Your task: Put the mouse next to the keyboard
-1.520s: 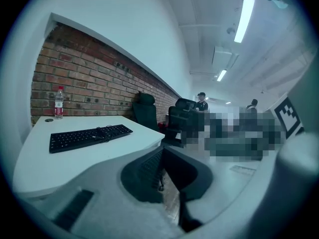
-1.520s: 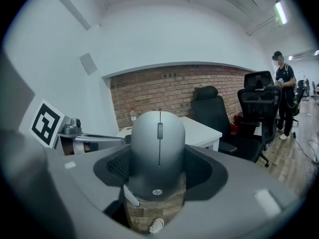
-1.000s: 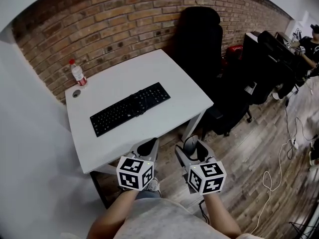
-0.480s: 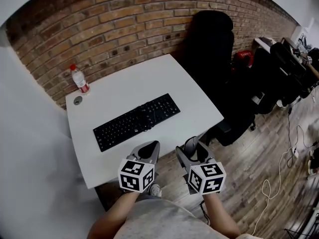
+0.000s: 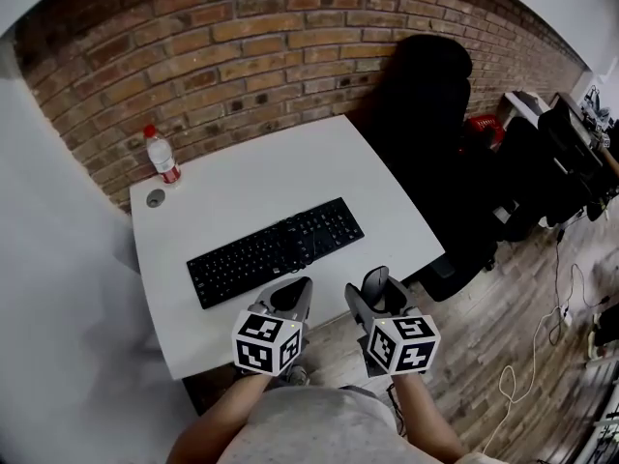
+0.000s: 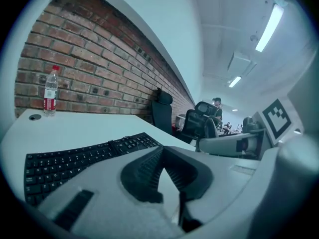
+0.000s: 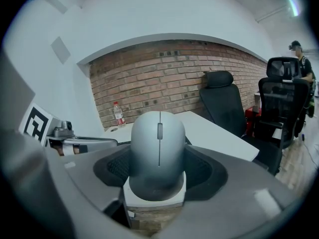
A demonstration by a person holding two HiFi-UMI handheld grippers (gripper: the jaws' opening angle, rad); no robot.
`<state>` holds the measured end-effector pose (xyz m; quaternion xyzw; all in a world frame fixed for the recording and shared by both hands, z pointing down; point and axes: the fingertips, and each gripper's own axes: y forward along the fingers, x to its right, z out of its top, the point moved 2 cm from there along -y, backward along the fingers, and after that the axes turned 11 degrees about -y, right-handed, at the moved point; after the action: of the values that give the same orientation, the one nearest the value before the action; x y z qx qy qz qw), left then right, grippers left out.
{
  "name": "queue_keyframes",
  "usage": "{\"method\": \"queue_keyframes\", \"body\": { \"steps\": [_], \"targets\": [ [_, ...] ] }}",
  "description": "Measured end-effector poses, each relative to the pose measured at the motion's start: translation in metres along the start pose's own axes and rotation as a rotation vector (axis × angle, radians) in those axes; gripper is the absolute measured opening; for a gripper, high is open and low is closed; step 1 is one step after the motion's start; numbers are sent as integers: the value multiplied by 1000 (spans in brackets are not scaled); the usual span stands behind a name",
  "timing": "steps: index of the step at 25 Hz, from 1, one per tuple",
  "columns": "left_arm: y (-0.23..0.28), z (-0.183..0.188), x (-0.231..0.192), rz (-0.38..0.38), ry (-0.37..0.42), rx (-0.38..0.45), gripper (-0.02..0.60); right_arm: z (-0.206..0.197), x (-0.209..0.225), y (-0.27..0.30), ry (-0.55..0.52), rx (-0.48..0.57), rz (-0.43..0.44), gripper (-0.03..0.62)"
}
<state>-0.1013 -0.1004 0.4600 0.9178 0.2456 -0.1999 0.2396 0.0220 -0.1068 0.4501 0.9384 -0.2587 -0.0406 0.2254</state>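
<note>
A grey mouse [image 7: 157, 153] is clamped between the jaws of my right gripper [image 5: 375, 292], which hovers just off the near edge of the white table [image 5: 242, 191]; the mouse [image 5: 374, 284] shows as a dark oval in the head view. A black keyboard [image 5: 276, 250] lies slanted across the table's near half, also seen as the keyboard [image 6: 75, 158] in the left gripper view. My left gripper [image 5: 290, 298] is over the table's near edge, close to the keyboard, its jaws together with nothing between them [image 6: 162, 176].
A water bottle with a red cap [image 5: 162, 156] stands at the table's far left corner beside a round cable hole [image 5: 156, 198]. A brick wall [image 5: 271, 46] runs behind. A black office chair [image 5: 435, 124] stands right of the table. Wooden floor lies below.
The table and keyboard have drawn closer and lower in the head view as I approach. Both grippers keep their hold and spacing, now reaching the table's near edge.
</note>
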Motion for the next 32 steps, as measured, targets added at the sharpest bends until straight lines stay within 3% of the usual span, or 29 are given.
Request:
{"method": "queue_keyframes", "body": {
  "steps": [10, 20, 32],
  "targets": [
    [17, 9, -25, 60, -24, 24, -8, 6, 15, 37, -31, -14, 40, 308],
    [68, 33, -45, 204, -80, 87, -8, 17, 78, 86, -65, -48, 134, 308],
    [127, 54, -44, 323, -116, 148, -8, 24, 141, 136, -125, -106, 244, 308]
  ]
}}
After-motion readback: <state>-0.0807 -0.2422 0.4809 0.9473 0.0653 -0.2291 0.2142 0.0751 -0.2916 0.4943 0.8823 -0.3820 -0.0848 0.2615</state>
